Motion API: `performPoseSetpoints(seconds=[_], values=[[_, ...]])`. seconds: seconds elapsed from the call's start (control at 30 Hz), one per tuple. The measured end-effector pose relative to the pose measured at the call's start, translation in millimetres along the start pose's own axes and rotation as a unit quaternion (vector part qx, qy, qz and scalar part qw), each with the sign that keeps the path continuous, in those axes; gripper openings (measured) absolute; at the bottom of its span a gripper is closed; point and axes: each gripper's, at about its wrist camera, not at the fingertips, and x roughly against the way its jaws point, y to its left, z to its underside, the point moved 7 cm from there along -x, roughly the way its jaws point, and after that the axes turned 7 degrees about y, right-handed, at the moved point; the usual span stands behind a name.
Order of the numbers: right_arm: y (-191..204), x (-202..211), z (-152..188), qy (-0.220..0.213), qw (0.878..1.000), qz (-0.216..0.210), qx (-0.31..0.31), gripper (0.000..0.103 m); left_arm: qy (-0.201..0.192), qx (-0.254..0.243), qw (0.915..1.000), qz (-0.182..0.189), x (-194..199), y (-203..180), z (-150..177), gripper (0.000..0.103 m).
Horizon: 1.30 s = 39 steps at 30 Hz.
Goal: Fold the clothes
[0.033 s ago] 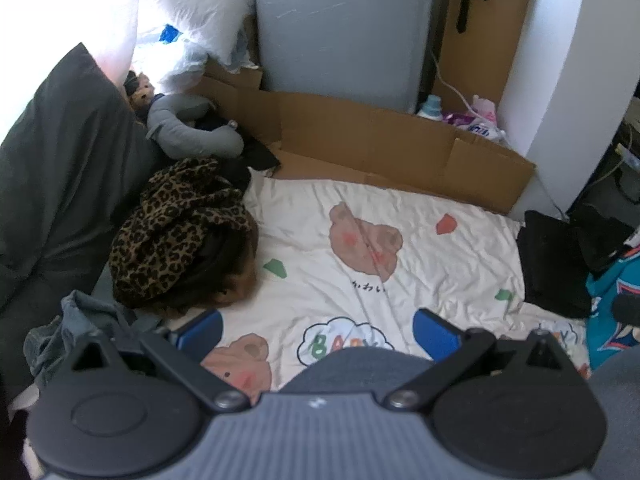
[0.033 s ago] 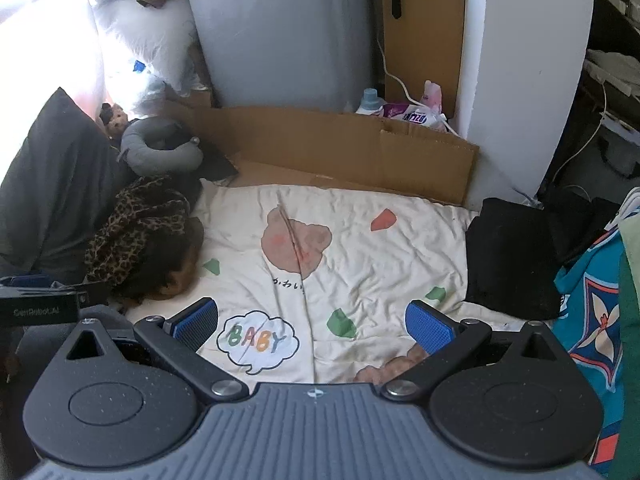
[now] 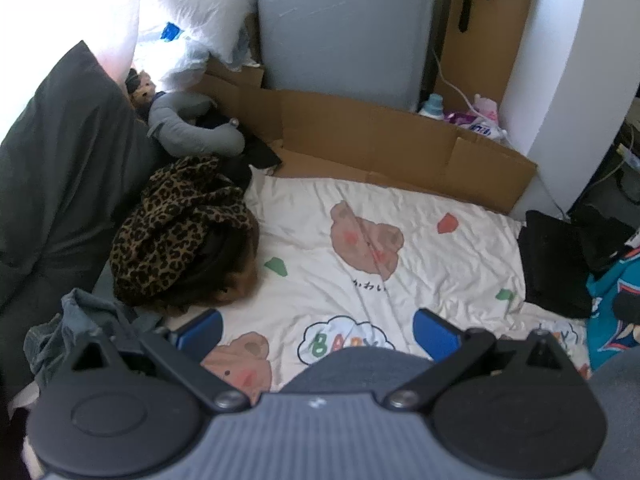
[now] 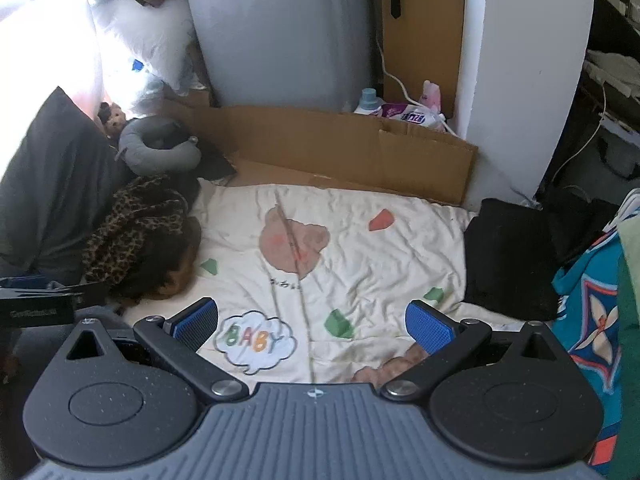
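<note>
Both claws hung wide and empty — the left gripper and the right gripper — over a cream bear-print blanket. The clothes lay at its edges: a leopard-print garment heaped left, a folded black garment right.

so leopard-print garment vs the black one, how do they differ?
The leopard-print garment is patterned brown and black, bunched in a heap at the blanket's left edge. The black garment is plain, lying flat at the right edge. Both lie untouched by either claw.
</note>
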Motion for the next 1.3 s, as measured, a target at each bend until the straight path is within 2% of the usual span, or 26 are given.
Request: performPoseSetpoints(seconds=[0.17, 0.27, 0.43, 0.6, 0.97, 1.3], values=[[-9, -3, 1, 0.011, 1.0, -0.013, -0.021, 0.103, 0.011, -0.005, 0.9999, -0.009, -3, 4, 1, 0.101], [-5, -5, -5, 0.011, 1.0, -0.007, -0.013, 0.103, 0.018, -0.007, 0.9997, -0.014, -5, 6, 1, 0.101], [-18, -4, -8, 0.006, 0.999, -0.025, -0.026, 0.103, 0.027, -0.011, 0.9993, -0.025, -6, 4, -3, 0.101], [-13, -2, -5, -0.006, 1.0, -0.009, -0.017, 0.103, 0.019, -0.008, 0.9992, -0.033, -6, 6, -3, 0.101], [-10, -7, -3, 0.006, 0.999, -0.026, -0.026, 0.103, 0.031, 0.018, 0.9994, -0.002, -10, 10, 1, 0.099], [-7, -11, -3, 0.018, 1.0, -0.012, -0.013, 0.103, 0.034, 0.01, 0.9993, -0.01, -10, 6, 0, 0.099]])
